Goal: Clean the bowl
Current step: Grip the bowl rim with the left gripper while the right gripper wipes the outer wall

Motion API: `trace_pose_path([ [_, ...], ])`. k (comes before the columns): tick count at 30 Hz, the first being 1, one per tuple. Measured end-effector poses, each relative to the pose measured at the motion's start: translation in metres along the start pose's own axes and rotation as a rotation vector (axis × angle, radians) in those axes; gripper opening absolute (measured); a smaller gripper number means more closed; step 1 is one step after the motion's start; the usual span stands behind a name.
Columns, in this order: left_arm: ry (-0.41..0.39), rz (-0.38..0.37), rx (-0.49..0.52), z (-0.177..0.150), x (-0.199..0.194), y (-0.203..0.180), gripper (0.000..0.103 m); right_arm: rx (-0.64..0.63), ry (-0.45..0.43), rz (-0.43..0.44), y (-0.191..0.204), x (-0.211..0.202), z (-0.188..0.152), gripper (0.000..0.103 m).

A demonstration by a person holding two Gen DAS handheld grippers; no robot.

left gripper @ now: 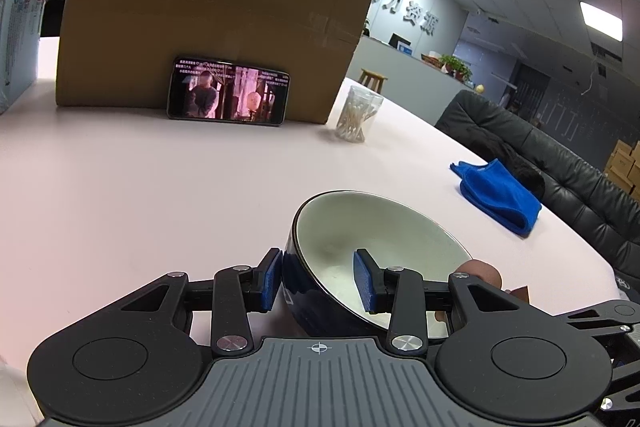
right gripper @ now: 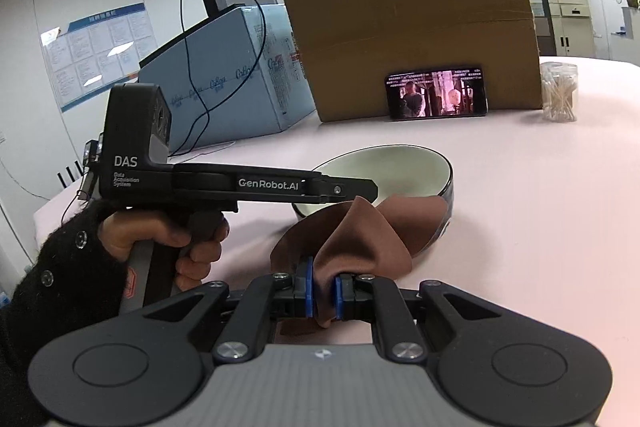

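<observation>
The bowl (left gripper: 372, 259) sits tilted on the pink surface (left gripper: 140, 207), its near wall clamped between the fingers (left gripper: 270, 279) of the left gripper (left gripper: 320, 281), one outside and one inside. The right gripper (right gripper: 324, 291) has its fingers pinched together on a brown cloth (right gripper: 360, 235), which fans up over the bowl's near rim. By the look of it, the set-up is done and wiping is at most just under way: the cloth is at the rim, not clearly down in the white interior (pale smudges there may be residue, hard to tell). Left, I judge: sweeping the inside, then releasing. A blue cloth (left gripper: 496, 195) lies unused, well apart.
</observation>
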State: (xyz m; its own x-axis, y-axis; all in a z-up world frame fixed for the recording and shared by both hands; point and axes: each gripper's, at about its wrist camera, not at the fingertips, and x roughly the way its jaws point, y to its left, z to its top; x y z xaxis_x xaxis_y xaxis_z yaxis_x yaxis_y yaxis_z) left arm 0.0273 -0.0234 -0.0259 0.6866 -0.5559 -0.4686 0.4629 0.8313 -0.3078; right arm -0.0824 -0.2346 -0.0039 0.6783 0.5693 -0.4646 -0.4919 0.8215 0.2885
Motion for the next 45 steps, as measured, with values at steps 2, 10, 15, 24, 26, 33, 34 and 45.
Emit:
trace_pose_path([
  [2, 0.0, 0.003, 0.004, 0.0, 0.0, -0.001, 0.037, 0.009, -0.016, -0.01, -0.004, -0.004, 0.002, 0.013],
  [10, 0.0, 0.008, 0.011, 0.0, 0.001, -0.003, 0.037, 0.068, -0.085, -0.124, -0.036, -0.023, 0.006, 0.013],
  [15, 0.012, 0.007, 0.005, 0.0, 0.002, -0.002, 0.037, 0.066, -0.075, -0.103, -0.041, -0.017, 0.007, 0.013],
  [24, 0.012, 0.011, 0.012, 0.0, 0.0, -0.002, 0.037, 0.043, -0.02, -0.003, -0.03, -0.009, -0.002, 0.013],
  [26, 0.012, 0.012, 0.013, 0.0, 0.0, -0.002, 0.038, 0.031, -0.014, -0.004, -0.027, -0.009, -0.002, 0.013],
  [33, 0.011, 0.013, 0.015, 0.0, -0.001, -0.002, 0.038, 0.055, -0.028, -0.046, -0.034, -0.013, 0.002, 0.014],
  [34, 0.01, 0.013, 0.015, 0.0, 0.0, -0.003, 0.038, 0.053, -0.029, -0.053, -0.034, -0.014, 0.003, 0.014],
  [45, 0.01, 0.015, 0.019, -0.001, 0.002, -0.004, 0.038, 0.044, -0.023, -0.11, -0.035, -0.012, 0.007, 0.014],
])
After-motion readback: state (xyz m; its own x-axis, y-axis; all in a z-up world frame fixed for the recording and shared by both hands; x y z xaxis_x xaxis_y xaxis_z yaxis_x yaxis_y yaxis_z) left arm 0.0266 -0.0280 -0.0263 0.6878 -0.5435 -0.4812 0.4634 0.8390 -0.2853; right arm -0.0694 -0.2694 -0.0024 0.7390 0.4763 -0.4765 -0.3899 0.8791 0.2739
